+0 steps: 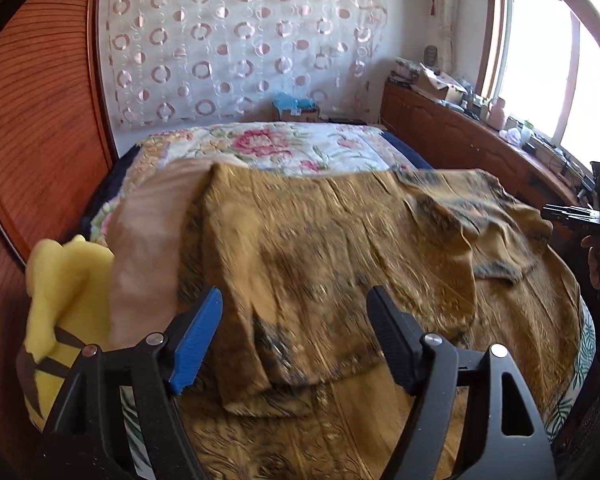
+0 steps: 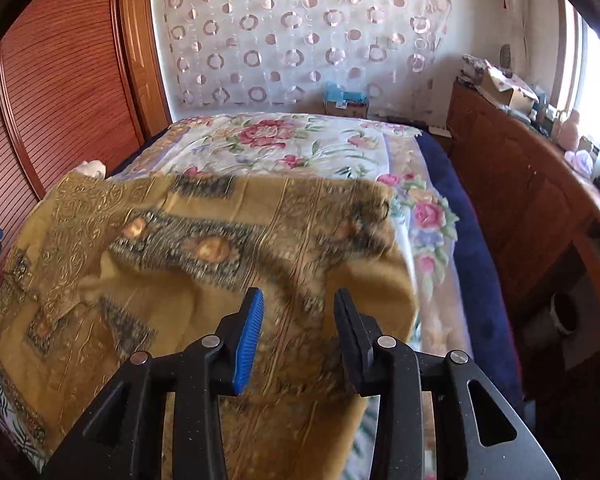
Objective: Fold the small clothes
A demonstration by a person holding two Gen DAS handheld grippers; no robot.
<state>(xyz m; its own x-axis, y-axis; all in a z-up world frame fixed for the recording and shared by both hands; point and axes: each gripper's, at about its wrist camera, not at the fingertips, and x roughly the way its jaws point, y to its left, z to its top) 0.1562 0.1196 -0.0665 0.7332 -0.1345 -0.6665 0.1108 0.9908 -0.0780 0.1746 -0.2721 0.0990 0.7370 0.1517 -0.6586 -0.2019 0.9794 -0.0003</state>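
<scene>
Both tools, left tool (image 1: 294, 336) and right tool (image 2: 299, 340), are hovering open over the mustard garment (image 1: 340, 264), which is lying half-folded on the bed (image 2: 300, 140).

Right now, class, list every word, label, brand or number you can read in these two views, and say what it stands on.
None can be read.
Cardboard boxes on the wooden cabinet: any print too small and blurred.
Box at the bed's far end: no print can be made out.
Mustard patterned garment: ornament only, no lettering.
</scene>
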